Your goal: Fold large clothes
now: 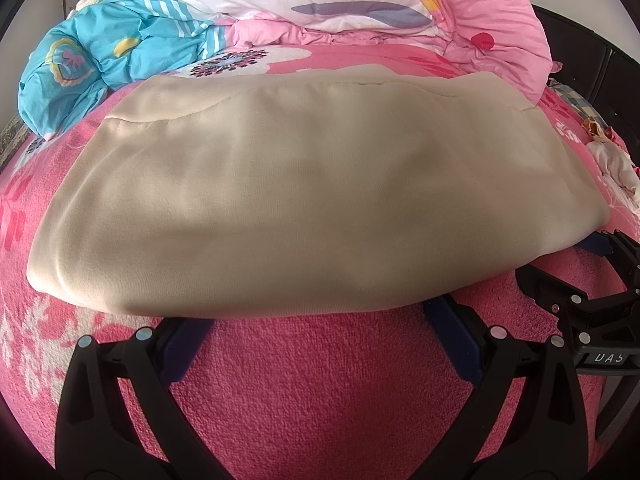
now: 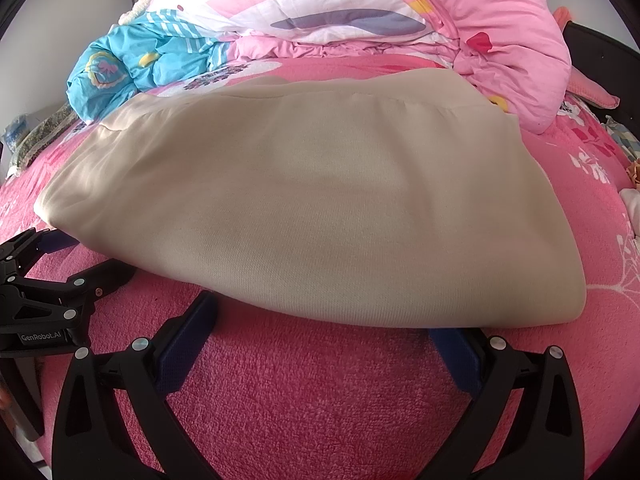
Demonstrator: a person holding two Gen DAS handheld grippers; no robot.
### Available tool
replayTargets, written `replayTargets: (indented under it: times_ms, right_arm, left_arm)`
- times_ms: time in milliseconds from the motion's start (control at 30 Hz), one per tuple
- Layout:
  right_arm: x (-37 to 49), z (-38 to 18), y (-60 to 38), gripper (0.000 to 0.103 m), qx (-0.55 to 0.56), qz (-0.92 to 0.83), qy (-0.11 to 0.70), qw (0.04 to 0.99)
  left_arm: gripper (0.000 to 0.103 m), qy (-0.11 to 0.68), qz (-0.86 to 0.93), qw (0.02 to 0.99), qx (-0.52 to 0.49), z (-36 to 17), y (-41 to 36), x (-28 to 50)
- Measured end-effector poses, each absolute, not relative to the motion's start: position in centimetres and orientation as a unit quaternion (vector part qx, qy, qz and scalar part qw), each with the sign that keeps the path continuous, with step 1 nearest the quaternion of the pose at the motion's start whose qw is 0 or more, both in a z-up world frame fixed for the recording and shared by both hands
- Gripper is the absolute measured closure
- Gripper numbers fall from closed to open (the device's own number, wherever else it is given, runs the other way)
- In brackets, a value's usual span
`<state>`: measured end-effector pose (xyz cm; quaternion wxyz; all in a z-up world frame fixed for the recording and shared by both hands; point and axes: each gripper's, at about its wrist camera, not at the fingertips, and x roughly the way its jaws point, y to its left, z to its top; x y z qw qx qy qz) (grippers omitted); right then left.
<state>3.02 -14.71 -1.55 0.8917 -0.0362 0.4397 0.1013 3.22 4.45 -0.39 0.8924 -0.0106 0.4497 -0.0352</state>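
Two black fingers with blue pads are seen spread wide at the bottom of the left wrist view, and the left gripper (image 1: 320,344) is held open just short of the near edge of the one beige garment (image 1: 304,200), with its fingertips tucked under that edge and nothing clamped between them. One more pair of fingers is shown in the right wrist view, where the right gripper (image 2: 324,332) is likewise parted, its tips lying at or just under the garment's near fold; no cloth is gripped. Each gripper is caught at the edge of the other's view, so two tools are counted, side by side and near each other on the pink terry bedcover (image 1: 320,400). One garment only is counted, folded into a broad flat bundle and laid across the middle of the bed. Behind it, one pink-and-white quilt (image 1: 400,4) is heaped, and one blue bundle of bedding (image 1: 100,60) is bunched at the far left. Small crumpled cloths (image 1: 612,160) are glimpsed at the right edge, too blurred to count.
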Motion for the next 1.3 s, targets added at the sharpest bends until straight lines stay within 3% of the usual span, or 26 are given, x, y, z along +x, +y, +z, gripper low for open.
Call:
replayTargets:
  times_ms: [1300]
  right_arm:
    - [2.93,-1.68,-14.68,0.005,-0.036,0.102,0.438,0.893]
  left_arm:
    - [0.006,0.439,-0.035,0.898,-0.012,-0.7,4.89,2.7]
